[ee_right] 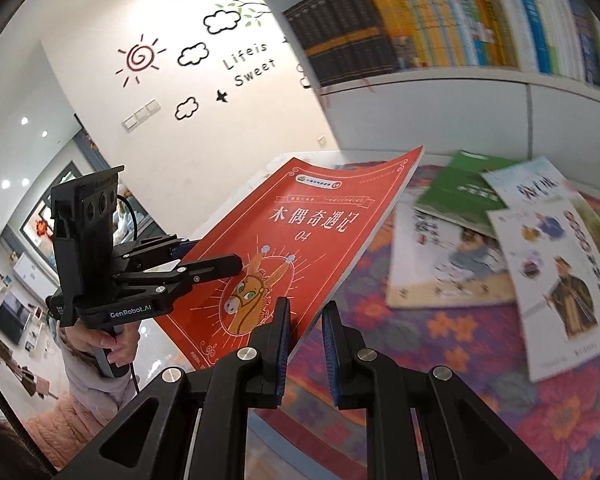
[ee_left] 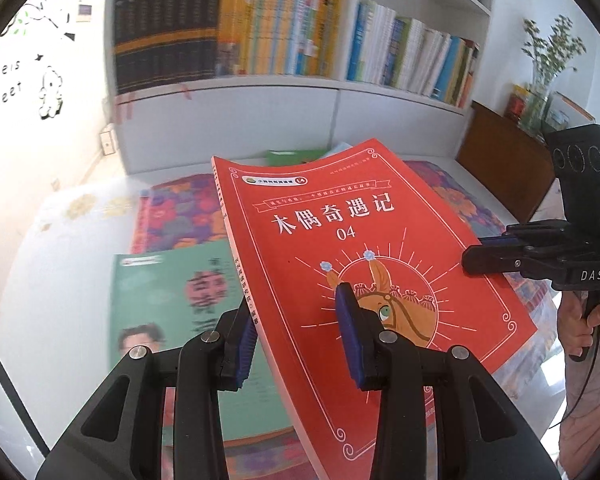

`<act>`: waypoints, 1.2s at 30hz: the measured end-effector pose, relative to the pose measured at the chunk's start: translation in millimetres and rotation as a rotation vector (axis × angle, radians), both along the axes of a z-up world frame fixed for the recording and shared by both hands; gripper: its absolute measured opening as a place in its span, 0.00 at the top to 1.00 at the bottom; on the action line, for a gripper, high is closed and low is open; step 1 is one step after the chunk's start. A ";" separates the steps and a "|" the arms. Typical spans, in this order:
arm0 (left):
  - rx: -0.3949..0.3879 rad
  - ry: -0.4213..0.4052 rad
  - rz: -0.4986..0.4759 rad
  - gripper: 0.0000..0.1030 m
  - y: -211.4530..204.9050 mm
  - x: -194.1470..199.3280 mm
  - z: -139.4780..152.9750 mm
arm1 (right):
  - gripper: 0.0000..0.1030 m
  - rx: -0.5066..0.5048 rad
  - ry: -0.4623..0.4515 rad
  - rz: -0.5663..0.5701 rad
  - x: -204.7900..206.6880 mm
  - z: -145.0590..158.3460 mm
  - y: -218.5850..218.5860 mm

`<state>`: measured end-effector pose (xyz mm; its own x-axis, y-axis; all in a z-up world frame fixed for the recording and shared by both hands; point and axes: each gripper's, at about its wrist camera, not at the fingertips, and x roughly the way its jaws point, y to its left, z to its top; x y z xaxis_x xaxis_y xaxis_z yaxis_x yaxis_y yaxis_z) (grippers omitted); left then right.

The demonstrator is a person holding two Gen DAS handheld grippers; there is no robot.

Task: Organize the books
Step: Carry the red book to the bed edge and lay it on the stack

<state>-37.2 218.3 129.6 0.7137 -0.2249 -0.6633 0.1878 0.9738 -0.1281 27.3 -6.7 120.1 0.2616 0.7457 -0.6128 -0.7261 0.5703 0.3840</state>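
Red book [ee_left: 352,248] tilted mid-frame above the floral cloth [ee_left: 180,216], left gripper [ee_left: 300,332] clamped on its spine edge lower left, right gripper [ee_left: 476,258] pinching its right edge, shelf [ee_left: 236,84] behind

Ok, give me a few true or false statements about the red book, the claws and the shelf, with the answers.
1. Both claws grip the red book. True: the left claw pinches its spine edge and the right claw its opposite edge.
2. The red book lies flat on the table. False: it is lifted and tilted above the floral cloth.
3. The shelf is empty. False: it is packed with upright books.
4. A green book lies under the red one. True, in the left view.
5. The red cover shows a cat. False: it shows a donkey.
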 end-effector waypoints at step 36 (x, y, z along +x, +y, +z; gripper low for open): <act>-0.165 0.115 0.156 0.67 143.0 20.6 -105.1 | 0.83 -0.078 0.241 -0.008 31.6 -108.3 151.1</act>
<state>-16.6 361.3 24.4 0.6701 -0.2296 -0.7059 0.0116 0.9541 -0.2994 58.9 144.3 11.8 0.1067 0.6923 -0.7137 -0.6139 0.6106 0.5004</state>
